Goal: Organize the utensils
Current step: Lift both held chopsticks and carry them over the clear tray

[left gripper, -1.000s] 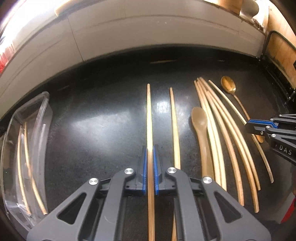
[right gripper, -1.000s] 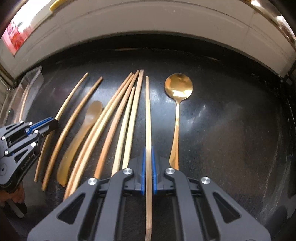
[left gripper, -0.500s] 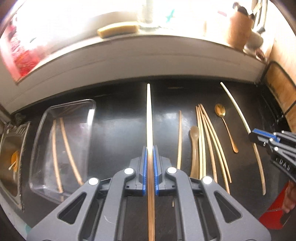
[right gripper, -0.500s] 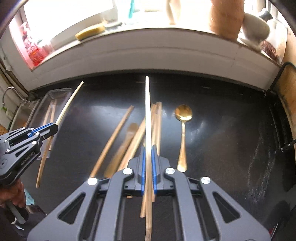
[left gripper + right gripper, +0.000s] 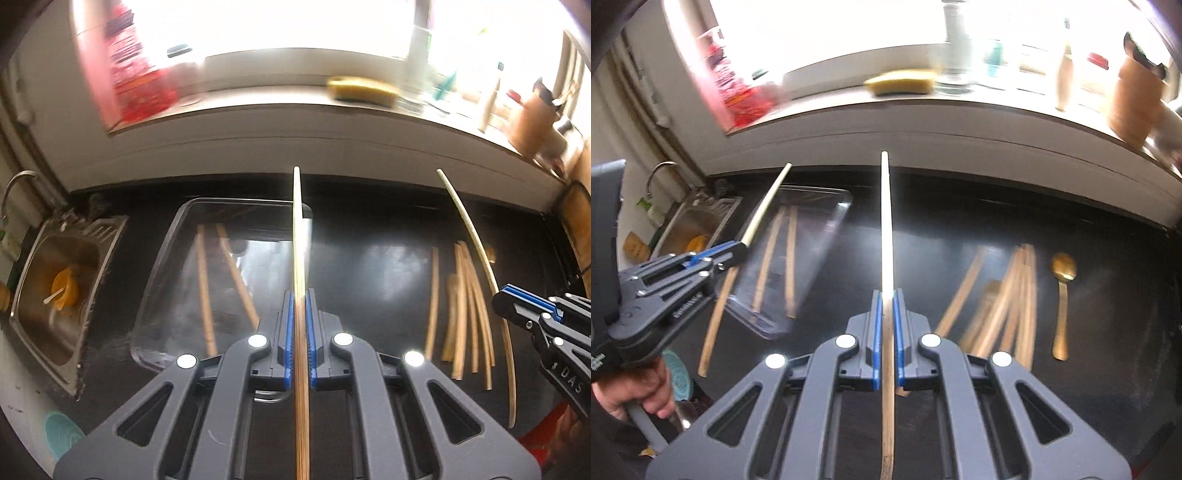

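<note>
Fingers [image 5: 286, 343] of both grippers each clamp one chopstick [image 5: 298, 258] lengthwise between blue pads

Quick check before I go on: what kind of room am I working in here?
Most likely a home kitchen: a small steel sink with a tap sits at the left end of a black countertop, and a yellow sponge lies on the window ledge behind it.

We've got open black bench [image 5: 369, 266] between the clear tray [image 5: 173, 236] at nine o'clock and the loose chopsticks [image 5: 465, 306] at three. The sink [image 5: 55, 273] blocks the far nine o'clock edge, the white sill wall [image 5: 295, 147] shuts off twelve, and a gold spoon [image 5: 1063, 295] lies beyond the pile.
</note>
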A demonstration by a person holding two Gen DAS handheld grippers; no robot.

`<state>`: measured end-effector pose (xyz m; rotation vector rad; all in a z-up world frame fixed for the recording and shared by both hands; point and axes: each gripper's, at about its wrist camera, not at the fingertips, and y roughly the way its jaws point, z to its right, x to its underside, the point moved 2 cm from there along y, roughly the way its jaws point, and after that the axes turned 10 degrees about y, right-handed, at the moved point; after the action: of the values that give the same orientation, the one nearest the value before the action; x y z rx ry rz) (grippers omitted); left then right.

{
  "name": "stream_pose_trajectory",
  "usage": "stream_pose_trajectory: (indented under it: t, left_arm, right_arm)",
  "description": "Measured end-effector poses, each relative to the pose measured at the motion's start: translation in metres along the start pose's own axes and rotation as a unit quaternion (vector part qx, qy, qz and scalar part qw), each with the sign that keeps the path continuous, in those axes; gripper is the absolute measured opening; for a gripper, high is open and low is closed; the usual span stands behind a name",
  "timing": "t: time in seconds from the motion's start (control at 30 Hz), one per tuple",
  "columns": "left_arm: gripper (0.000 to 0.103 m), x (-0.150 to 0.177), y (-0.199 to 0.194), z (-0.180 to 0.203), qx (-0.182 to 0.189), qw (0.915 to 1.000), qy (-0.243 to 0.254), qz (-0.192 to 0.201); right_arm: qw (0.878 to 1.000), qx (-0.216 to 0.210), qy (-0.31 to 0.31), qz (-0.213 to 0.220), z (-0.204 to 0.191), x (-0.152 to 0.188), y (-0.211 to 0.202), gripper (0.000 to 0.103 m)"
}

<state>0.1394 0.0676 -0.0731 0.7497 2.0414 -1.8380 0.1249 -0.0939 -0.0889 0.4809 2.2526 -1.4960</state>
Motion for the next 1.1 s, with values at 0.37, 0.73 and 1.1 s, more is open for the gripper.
stream_pose_trajectory:
  t: [0.37, 0.73, 1.1]
  left_arm:
    - [0.006, 0.022, 0.022, -0.102, -0.017, 0.9971, -0.071, -0.024]
    - [0.006, 0.021, 0.08, -0.13, -0.002, 0.9938, -0.099, -0.051]
    - [0.006, 0.023, 0.126, -0.136, 0.004, 0.9902, -0.116, -0.078]
  right_arm:
    - [0.996, -0.071, -0.013, -0.055, -0.115, -0.027, 0.076, 0.007]
    - [0.992, -0.066, -0.004, -0.107, -0.131, -0.047, 0.154, 0.007]
    - [0.988, -0.059, -0.012, -0.145, -0.129, -0.05, 0.207, 0.007]
